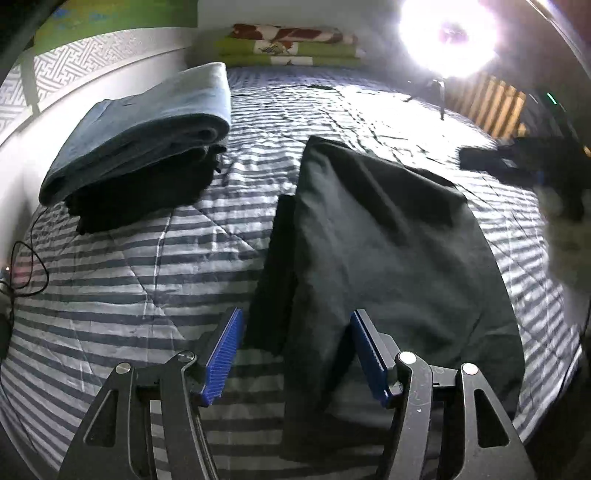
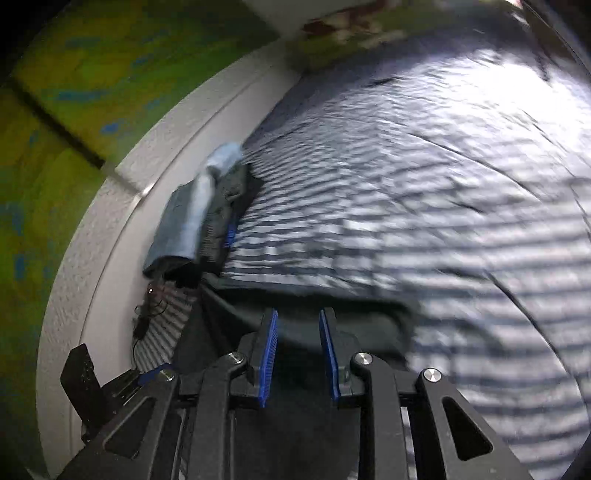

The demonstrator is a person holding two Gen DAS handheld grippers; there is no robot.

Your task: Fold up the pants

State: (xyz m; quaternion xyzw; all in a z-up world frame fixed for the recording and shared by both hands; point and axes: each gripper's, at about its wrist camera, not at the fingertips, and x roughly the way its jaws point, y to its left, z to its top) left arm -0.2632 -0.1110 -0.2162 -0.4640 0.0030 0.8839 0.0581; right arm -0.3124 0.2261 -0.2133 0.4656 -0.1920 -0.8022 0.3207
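No brand, label or readable writing is showing on anything in either view.

The left tool is hovering with its blue pads wide apart and nothing pressed between them. Directly under and ahead of it, the dark pants are lying on the striped bed cover, one edge passing through the gap between the pads without touching them, and a narrower dark strip is sticking out along the side nearer the left pad. The cloth is stretching away from the tool toward the far end of the bed.

The right tool is standing with its pads narrow but with a visible gap, and the pants are lying just beyond and below its tips; this view is blurred, so whether cloth is caught between the pads cannot be told.

Farther off, to the left of the left tool, a stack of folded clothes is resting near the wall, blue on top of black. Beyond it, green patterned bedding is lying at the bed's far end, and a bright lamp is glaring to the far right.
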